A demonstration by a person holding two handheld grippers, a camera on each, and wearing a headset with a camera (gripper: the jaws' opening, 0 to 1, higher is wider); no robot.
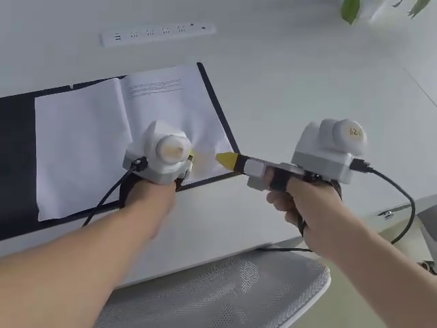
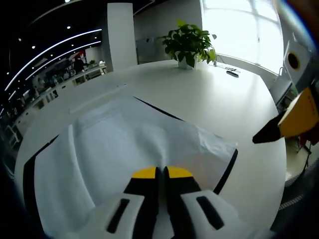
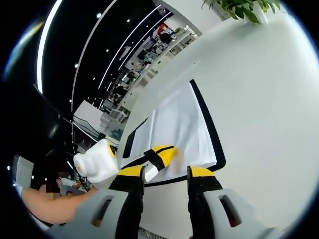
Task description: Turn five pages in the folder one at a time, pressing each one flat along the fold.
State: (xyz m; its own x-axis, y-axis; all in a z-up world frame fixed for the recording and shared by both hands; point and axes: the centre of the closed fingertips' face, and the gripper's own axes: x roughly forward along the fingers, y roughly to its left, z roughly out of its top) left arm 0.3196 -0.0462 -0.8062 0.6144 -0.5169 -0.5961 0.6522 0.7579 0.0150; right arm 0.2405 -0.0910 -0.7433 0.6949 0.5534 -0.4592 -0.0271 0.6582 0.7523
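White table (image 1: 307, 82) in an open-plan office. Finds folder (image 1: 17, 137) open beneath left gripper (image 2: 163, 173), jaws closed on nothing, tips over a white page (image 2: 149, 134). Just beside, right gripper (image 3: 167, 173), jaws apart, empty. Judges pages light, limp, crease-prone (lift at the free corner nearest right gripper). Well beyond, power strip (image 1: 157, 31) and plant (image 2: 188, 42); no obstruction.

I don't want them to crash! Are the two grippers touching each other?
Apart. In the left gripper view the left gripper is over the page, the right gripper off to the side, table between them.
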